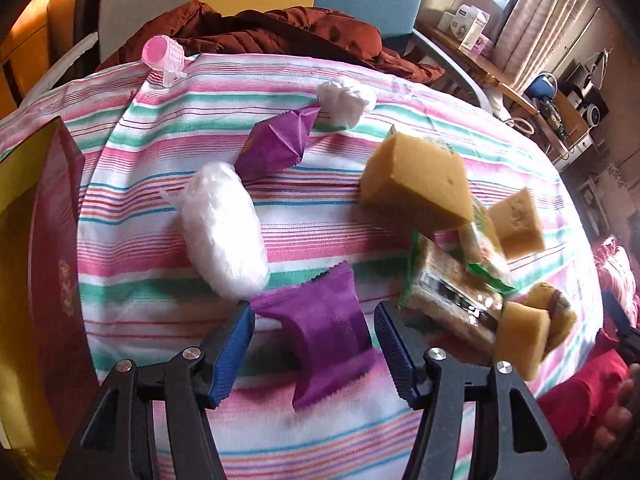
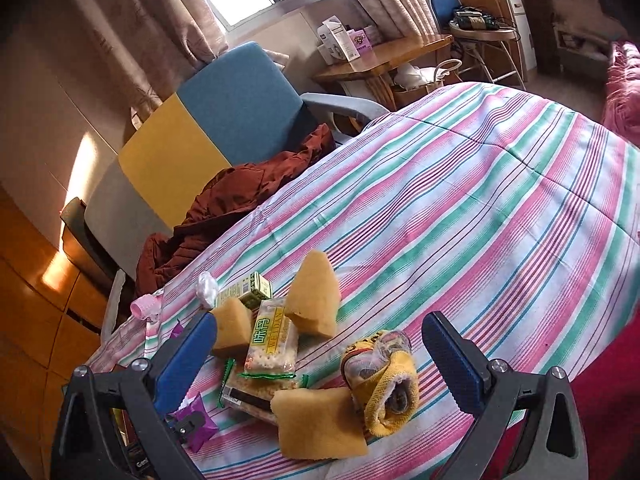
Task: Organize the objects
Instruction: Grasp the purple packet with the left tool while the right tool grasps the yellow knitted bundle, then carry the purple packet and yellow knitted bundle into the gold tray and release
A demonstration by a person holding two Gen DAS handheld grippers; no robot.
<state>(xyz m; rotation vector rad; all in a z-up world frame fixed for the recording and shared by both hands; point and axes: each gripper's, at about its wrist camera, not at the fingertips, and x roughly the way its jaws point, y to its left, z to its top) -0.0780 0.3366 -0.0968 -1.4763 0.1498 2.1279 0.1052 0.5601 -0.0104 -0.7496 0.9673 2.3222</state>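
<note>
My left gripper (image 1: 314,344) is open, its blue fingers on either side of a purple snack packet (image 1: 324,336) lying on the striped cloth (image 1: 160,288). A second purple packet (image 1: 276,142) and two white cotton wads (image 1: 222,236) (image 1: 347,98) lie farther off. Yellow sponges (image 1: 416,180) (image 1: 516,222) and green cracker packs (image 1: 452,292) lie to the right. My right gripper (image 2: 320,354) is open and empty above the cracker packs (image 2: 272,340), sponges (image 2: 316,296) (image 2: 320,424) and a rolled yellow sock (image 2: 380,380).
A red box (image 1: 52,272) stands at the left edge. A pink plastic clip (image 1: 164,58) sits at the far edge. A chair with a rust jacket (image 2: 224,204) stands behind the table. A wooden desk (image 2: 380,56) stands by the window.
</note>
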